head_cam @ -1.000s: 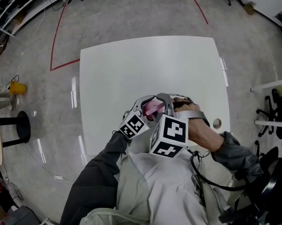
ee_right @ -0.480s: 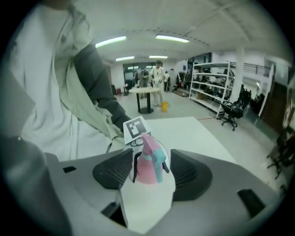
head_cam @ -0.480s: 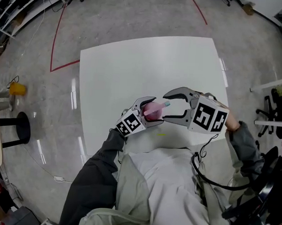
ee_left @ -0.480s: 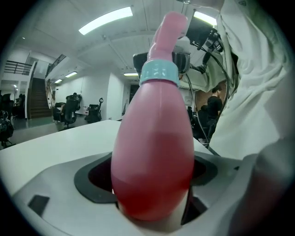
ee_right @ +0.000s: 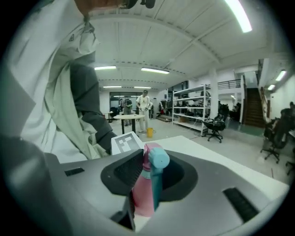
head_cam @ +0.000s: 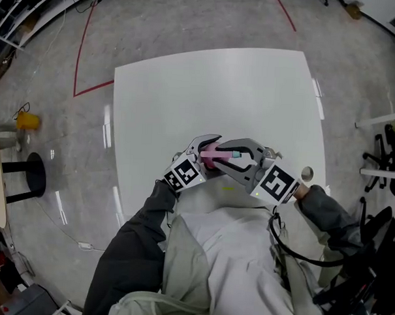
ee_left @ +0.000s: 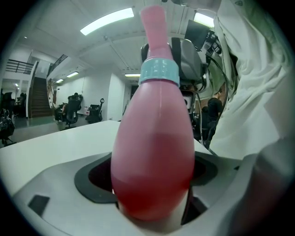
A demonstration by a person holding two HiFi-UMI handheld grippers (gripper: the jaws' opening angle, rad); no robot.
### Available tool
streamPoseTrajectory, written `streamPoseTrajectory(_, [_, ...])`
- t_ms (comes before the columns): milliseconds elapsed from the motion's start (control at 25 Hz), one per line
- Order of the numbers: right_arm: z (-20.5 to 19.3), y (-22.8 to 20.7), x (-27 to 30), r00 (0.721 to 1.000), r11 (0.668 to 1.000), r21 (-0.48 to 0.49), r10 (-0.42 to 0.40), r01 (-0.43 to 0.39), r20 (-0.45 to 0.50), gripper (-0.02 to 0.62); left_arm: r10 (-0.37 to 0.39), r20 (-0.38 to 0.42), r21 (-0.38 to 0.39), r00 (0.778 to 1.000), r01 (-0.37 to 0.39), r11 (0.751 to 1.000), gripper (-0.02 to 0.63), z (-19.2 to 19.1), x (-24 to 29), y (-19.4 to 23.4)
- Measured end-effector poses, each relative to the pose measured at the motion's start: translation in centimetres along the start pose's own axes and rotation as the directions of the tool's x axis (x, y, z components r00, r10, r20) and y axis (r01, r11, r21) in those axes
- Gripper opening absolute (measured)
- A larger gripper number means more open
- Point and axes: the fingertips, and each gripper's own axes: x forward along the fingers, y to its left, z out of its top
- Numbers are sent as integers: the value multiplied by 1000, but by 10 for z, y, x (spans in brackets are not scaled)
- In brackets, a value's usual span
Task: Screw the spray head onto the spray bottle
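Note:
My left gripper (head_cam: 206, 149) holds a pink spray bottle (head_cam: 211, 158) over the near part of the white table (head_cam: 220, 89). In the left gripper view the bottle (ee_left: 154, 152) fills the jaws, which are shut on its belly, and a light blue collar (ee_left: 159, 71) and the pink spray head (ee_left: 153, 23) sit on top. My right gripper (head_cam: 234, 152) comes in from the right. Its jaws have just been closing and now pinch the spray head (ee_right: 144, 189) below its teal nozzle (ee_right: 159, 159).
A round cable hole (head_cam: 306, 173) lies in the table near my right sleeve. On the floor at the left are a black stool (head_cam: 26, 179) and a yellow object (head_cam: 26, 121). Red tape lines (head_cam: 81, 57) cross the floor beyond the table.
The right gripper swung out from over the bottle to its right with jaws wide, then closed on the spray head. The left gripper and bottle have stayed put.

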Motion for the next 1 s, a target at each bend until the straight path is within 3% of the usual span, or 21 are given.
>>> streamPoseTrajectory(120, [-1, -8, 0, 979, 966, 162, -204, 202, -6, 84, 30, -7, -8, 1000, -30, 1000, 433, -1, 1, 4])
streamPoseTrajectory(240, [-5, -12, -6, 913, 878, 274, -408, 393, -4, 84, 46, -17, -5, 999, -46, 999, 433, -2, 5, 5])
streamPoseTrajectory(400, [-11, -20, -11, 826, 737, 441, -563, 512, -18, 86, 66, -17, -13, 998, -67, 998, 433, -1, 5, 7])
streamPoseTrajectory(480, [-10, -22, -12, 806, 710, 457, -591, 536, -26, 87, 77, -14, -21, 997, -77, 997, 433, 1, 7, 8])
streamPoseTrajectory(560, [-4, -18, -13, 837, 755, 443, -547, 483, 22, 87, 67, -6, -22, 998, -67, 997, 433, 1, 9, 5])
streamPoseTrajectory(640, [7, -5, -14, 901, 849, 404, -418, 342, 115, 113, 35, -10, -7, 999, -35, 999, 433, -1, 9, 0])
streamPoseTrajectory(720, [19, 13, -21, 946, 941, 274, -257, 198, 199, 191, 3, -16, 8, 1000, -3, 1000, 433, -3, 6, -3])
streamPoseTrajectory(760, [20, 22, -29, 960, 972, 175, -191, 156, 205, 195, -8, -17, 12, 1000, 8, 1000, 433, -3, 4, -3])
streamPoseTrajectory(800, [20, 28, -40, 968, 987, 74, -152, 139, 198, 195, -16, -17, 15, 1000, 16, 1000, 433, -3, 3, -3])
streamPoseTrajectory(880, [22, 25, -62, 961, 984, -41, -159, 172, 225, 192, -28, -16, 20, 999, 28, 999, 433, -1, 3, -5])
streamPoseTrajectory(1000, [9, 4, -67, 966, 979, -43, -188, 198, 180, 192, -37, -17, 25, 999, 37, 999, 433, 2, 5, -6])
